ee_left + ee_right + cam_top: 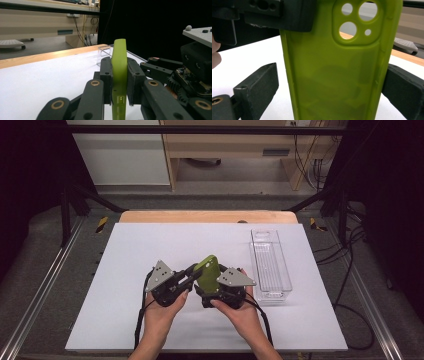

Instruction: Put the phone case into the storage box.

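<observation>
Gripping the green phone case (119, 75) across its thin depth, the left gripper (119, 80) has its jaws pressed on the front and back faces, so the case stands upright above the white table (150, 245) between the two hands. That pinch leaves the long edges free, which looks like the point of it: the right gripper (329, 82) faces the inside of the case, one jaw on either side. Its right-hand jaw sits against the case's edge, while the jaw at the left stands clear with table showing in the gap, so this gripper is open around the case and not yet holding it. The camera holes sit at the top. A clear plastic tray (270, 265) lies just to the right, long side running away from the person, perhaps where the case is headed.
</observation>
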Tool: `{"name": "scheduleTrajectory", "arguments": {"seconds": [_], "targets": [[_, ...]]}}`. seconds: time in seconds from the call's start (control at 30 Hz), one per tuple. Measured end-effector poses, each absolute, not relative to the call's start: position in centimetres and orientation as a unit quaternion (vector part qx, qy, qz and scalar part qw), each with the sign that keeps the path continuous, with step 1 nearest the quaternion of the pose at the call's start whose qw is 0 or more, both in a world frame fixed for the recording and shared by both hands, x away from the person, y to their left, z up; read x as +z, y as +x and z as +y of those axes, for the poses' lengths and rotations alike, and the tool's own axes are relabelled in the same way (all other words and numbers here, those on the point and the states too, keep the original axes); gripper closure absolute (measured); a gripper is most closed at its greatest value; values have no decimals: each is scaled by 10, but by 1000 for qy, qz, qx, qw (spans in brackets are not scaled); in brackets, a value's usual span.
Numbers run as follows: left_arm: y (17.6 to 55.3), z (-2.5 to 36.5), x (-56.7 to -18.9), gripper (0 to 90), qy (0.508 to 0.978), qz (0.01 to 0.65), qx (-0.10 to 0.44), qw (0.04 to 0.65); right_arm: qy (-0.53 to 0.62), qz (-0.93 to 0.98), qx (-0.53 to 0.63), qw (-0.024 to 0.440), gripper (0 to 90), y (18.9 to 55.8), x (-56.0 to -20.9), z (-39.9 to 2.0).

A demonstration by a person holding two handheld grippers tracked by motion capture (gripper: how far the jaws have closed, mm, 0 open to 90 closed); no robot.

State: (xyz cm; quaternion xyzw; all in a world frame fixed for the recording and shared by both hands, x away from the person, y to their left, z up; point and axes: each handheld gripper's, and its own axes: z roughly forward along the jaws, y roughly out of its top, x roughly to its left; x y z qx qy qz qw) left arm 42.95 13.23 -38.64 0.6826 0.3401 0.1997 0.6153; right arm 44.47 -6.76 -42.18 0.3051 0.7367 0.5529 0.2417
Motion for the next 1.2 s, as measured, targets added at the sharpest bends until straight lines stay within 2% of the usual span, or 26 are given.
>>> {"name": "scheduleTrajectory", "arguments": {"seconds": [0.4, 0.53, 1.0, 1.2], "targets": [[429, 128, -387, 772, 681, 342, 195, 617, 314, 720, 570, 242, 85, 447, -421, -72], [427, 126, -387, 772, 680, 343, 195, 618, 310, 720, 567, 253, 134, 445, -421, -72], [427, 125, -389, 765, 682, 343, 196, 616, 312, 727, 555, 256, 160, 444, -421, -73], [421, 137, -387, 588, 664, 354, 224, 619, 344, 719, 547, 256, 161, 450, -426, -82]]}}
